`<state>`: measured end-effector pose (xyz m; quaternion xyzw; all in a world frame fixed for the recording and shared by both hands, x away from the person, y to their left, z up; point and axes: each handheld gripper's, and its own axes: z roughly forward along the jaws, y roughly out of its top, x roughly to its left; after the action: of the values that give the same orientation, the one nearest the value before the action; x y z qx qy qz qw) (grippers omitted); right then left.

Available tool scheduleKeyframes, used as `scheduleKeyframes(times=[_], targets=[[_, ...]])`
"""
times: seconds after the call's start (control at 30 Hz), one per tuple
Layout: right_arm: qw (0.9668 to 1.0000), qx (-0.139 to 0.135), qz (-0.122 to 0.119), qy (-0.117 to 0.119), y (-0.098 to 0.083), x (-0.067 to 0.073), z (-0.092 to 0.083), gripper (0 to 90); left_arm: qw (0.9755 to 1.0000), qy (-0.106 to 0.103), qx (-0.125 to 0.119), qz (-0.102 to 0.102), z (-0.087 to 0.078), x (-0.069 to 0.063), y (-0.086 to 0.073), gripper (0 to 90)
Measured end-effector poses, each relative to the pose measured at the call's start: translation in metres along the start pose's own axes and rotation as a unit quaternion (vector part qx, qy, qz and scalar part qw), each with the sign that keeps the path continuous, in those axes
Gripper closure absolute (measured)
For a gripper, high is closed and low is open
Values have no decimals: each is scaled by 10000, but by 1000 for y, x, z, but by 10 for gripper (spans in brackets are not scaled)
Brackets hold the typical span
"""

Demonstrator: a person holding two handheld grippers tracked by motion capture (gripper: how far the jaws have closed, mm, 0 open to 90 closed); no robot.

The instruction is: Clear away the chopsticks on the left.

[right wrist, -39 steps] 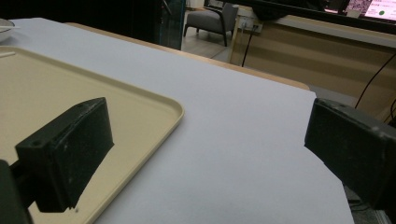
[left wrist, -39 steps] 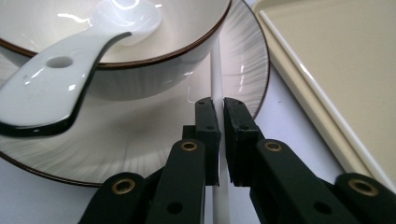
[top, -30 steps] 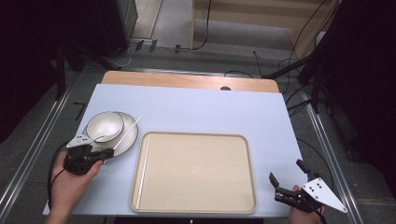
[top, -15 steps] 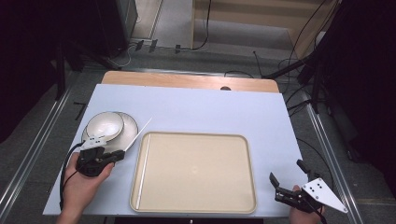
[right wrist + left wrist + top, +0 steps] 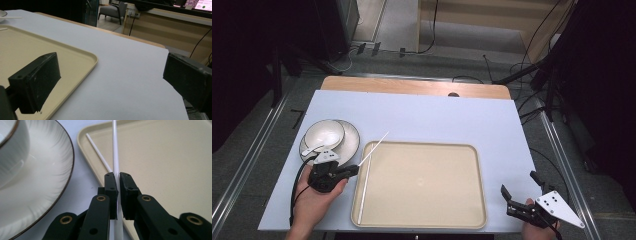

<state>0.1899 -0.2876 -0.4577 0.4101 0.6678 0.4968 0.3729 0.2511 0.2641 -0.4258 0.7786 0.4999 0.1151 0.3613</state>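
My left gripper (image 5: pixel 353 170) (image 5: pixel 118 176) is shut on a thin white chopstick (image 5: pixel 377 146) (image 5: pixel 114 145). It hovers at the left edge of the beige tray (image 5: pixel 462 155) (image 5: pixel 162 157), and the stick slants up over the tray's far-left corner. A second white chopstick (image 5: pixel 363 192) (image 5: pixel 98 152) lies inside the tray along its left rim. Just left of the gripper, a white bowl (image 5: pixel 324 134) (image 5: pixel 10 145) sits on a dark-rimmed plate (image 5: pixel 349 142) (image 5: pixel 42 175). My right gripper (image 5: pixel 519 184) (image 5: pixel 110 82) stands open and holds nothing near the table's front right corner.
A white spoon handle (image 5: pixel 312 149) sticks out of the bowl toward the front left. The pale blue tabletop (image 5: pixel 437 115) stretches beyond the tray to a wooden strip (image 5: pixel 412 87) at the far edge. Cables lie on the floor behind.
My left gripper has carried the chopstick rightward, from beside the plate to the tray's left edge. The right gripper has stayed where it was.
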Motion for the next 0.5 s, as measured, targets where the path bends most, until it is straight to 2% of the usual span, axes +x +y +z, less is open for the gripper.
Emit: scheduleKeyframes(times=[0.4,0.5], targets=[[10000,5,5,7,0,0,0,14,9997,-206,-3,109,8,-19,1,853],[10000,1,-15,7,0,0,0,14,9996,-230,58,140,11,-24,1,853]])
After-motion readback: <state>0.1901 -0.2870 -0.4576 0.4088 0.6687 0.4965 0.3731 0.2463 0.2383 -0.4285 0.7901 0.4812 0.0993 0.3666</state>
